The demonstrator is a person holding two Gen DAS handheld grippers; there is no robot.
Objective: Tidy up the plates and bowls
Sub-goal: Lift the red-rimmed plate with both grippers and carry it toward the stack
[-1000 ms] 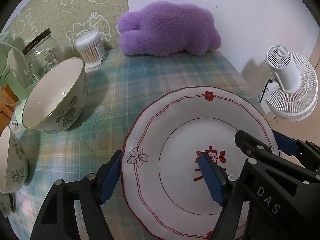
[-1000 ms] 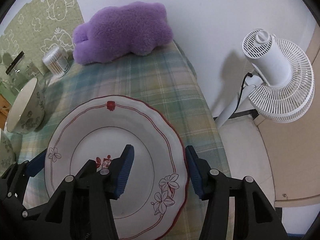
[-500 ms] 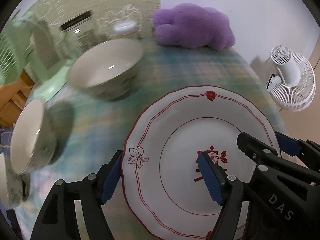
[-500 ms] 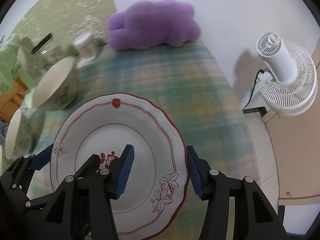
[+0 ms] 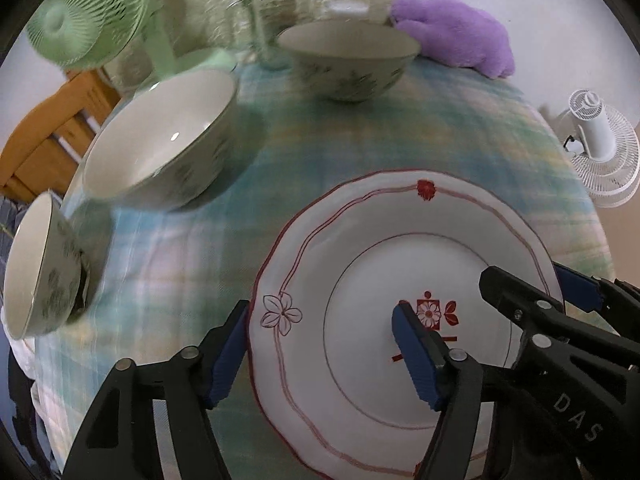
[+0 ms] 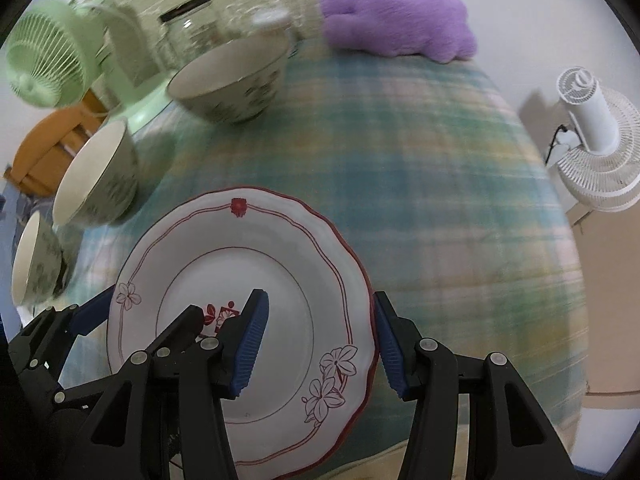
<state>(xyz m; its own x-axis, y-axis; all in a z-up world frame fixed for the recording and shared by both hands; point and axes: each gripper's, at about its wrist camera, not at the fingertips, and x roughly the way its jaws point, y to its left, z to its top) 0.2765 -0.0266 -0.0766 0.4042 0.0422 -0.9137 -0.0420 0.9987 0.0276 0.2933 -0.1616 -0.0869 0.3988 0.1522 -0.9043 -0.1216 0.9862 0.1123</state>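
The white plate (image 5: 360, 360) with red line trim and flower motifs sits between both grippers above the checked worktop (image 5: 360, 128). The left gripper (image 5: 320, 352) straddles the plate's left rim, one blue pad below the edge and the other over the centre emblem; its jaws are closing, and whether the pads already press cannot be told. The right gripper (image 6: 318, 344) straddles the opposite rim at a middling width, one pad over the plate's well and one just outside the red edge; contact is unclear there too. Three patterned bowls (image 5: 160, 140) stand to the left, well apart from the plate, the nearest cut off by the frame edge. The worktop and background are smeared by blur, so a glass jar (image 5: 272, 12), a green fan (image 5: 84, 16), a purple plush toy (image 5: 460, 36) and a white fan (image 5: 600, 148) show little detail. The only legible writing is "DAS" on the right gripper's body.
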